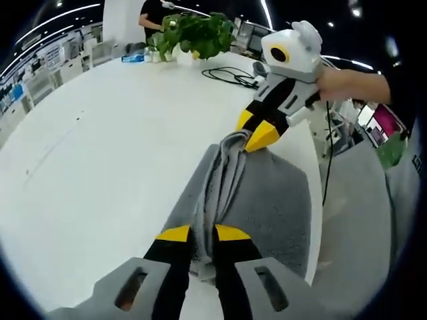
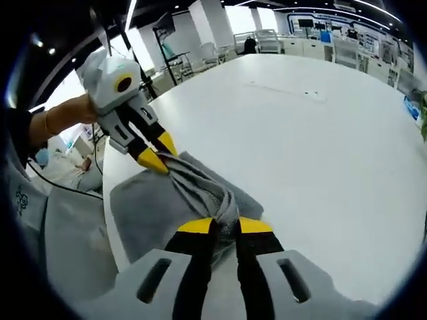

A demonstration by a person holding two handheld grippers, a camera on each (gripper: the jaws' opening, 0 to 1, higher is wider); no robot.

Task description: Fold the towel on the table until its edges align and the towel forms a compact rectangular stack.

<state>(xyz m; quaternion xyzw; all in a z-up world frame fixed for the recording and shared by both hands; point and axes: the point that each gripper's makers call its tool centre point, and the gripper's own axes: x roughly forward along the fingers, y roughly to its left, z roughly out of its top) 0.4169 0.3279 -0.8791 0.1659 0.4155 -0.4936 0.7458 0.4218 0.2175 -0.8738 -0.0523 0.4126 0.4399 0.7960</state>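
Both jaw pairs closed on the grey towel [image 1: 267,200]: left gripper [image 1: 203,233], right gripper [image 1: 257,130]. Risk: bunched edge slipping off the table [image 1: 100,147] edge.

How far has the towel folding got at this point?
Early stage. Done: both tongs, left and right, have pinched the grey terry towel along one bunched edge. In hand: that edge is raised off the white table. Left: folding over, aligning edges, compact stack.

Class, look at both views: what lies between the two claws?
A raised, bunched ridge of the grey towel spans from the left claw to the right claw; the right gripper view shows the same.
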